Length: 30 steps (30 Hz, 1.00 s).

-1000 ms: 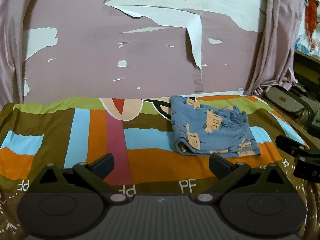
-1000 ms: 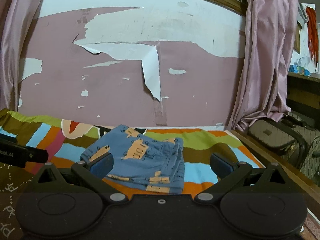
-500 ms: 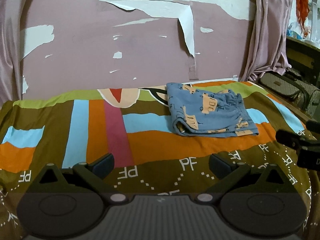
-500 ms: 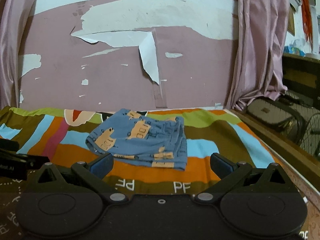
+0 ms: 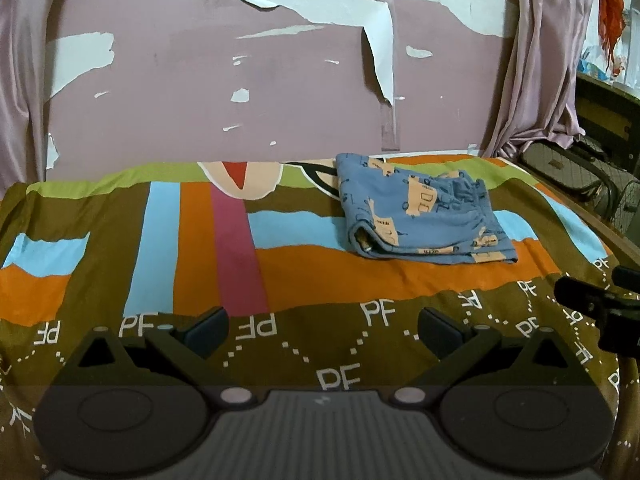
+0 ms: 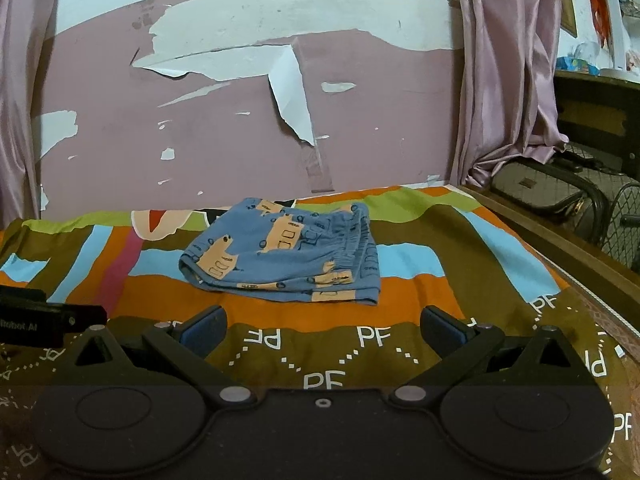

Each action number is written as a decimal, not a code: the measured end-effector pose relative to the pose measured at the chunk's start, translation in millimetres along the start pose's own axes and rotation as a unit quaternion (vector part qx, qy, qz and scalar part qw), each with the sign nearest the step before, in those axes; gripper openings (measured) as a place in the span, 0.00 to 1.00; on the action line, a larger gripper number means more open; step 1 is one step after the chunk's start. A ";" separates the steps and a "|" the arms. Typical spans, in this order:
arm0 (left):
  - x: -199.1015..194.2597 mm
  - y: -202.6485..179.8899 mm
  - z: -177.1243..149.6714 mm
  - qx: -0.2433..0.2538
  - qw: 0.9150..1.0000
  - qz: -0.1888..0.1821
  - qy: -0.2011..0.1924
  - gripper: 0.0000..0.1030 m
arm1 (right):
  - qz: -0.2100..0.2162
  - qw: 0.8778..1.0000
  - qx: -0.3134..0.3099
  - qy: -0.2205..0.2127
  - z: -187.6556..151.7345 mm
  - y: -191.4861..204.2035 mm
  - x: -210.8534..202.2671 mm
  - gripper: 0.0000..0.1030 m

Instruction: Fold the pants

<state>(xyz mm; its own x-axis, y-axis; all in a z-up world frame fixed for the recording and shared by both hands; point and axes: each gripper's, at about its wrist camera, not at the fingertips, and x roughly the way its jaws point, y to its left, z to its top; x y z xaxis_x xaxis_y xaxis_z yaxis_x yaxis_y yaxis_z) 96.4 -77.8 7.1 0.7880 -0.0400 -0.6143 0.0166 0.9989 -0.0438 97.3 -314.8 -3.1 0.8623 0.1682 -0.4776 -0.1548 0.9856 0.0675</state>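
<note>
Left curtain (image 6: 18,92): pale pink fabric, hanging at the left edge of the wall.
Wall (image 5: 280,92): mauve paint, peeling in large patches down to white; one loose flap curls downward right of centre.
Bedspread (image 5: 200,248): covers the whole work surface; blocks and stripes of brown, orange, light blue, magenta and green, with white "PF" lettering and dotted lines along the near edge.
Left gripper (image 5: 322,330): both fingers spread wide, nothing between them; held low over the near brown band, well apart from the garment.
Pants (image 6: 284,258): blue with peach vehicle print, folded into a compact stacked rectangle; lying flat on the bedspread toward the far side, right of centre in the left wrist view.
Right gripper (image 6: 322,330): fingers spread wide, holding nothing; positioned near the front edge of the pants without touching them.
Right curtain (image 6: 508,68): pink, draping down to the bed's far right corner.
Bed frame (image 6: 560,252): wooden rail along the right side.
Right of bed: bags (image 6: 536,192) and a wire fan guard (image 6: 624,224), dimly lit.
</note>
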 end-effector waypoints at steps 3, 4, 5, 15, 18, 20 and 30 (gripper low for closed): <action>0.6 0.3 -1.0 -0.003 1.000 0.001 0.003 1.00 | 0.000 1.000 0.004 0.009 -1.2 -1.5 2.6 0.99; 0.5 0.2 -1.3 -0.005 1.000 0.000 0.004 1.00 | 0.000 1.000 0.005 0.012 -1.3 -1.9 3.2 0.99; 0.5 0.2 -1.4 -0.005 1.000 0.000 0.004 1.00 | -0.001 1.000 0.005 0.013 -1.5 -1.7 3.5 0.99; 0.1 0.9 -3.3 -0.008 1.000 0.001 0.002 1.00 | 0.008 1.000 0.009 0.011 -8.8 3.4 4.7 0.99; -0.6 2.3 -4.9 -0.010 1.000 0.002 0.000 1.00 | 0.010 1.000 0.006 0.008 -11.4 6.5 4.8 0.99; -2.6 3.2 -6.8 -0.008 1.000 0.001 -0.008 1.00 | 0.011 1.000 0.004 0.003 -12.3 8.0 4.1 0.99; -9.7 7.5 -12.8 -0.011 1.000 -0.008 -0.024 1.00 | 0.002 1.000 0.001 -0.021 -12.3 10.0 -0.3 0.99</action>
<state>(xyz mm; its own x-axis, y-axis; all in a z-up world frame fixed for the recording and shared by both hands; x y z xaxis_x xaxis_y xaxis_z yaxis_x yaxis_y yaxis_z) 81.0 -70.3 2.7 0.8166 -0.0538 -0.5746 0.0160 0.9974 -0.0707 89.6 -305.2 -13.1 0.8807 0.1734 -0.4407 -0.1578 0.9848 0.0722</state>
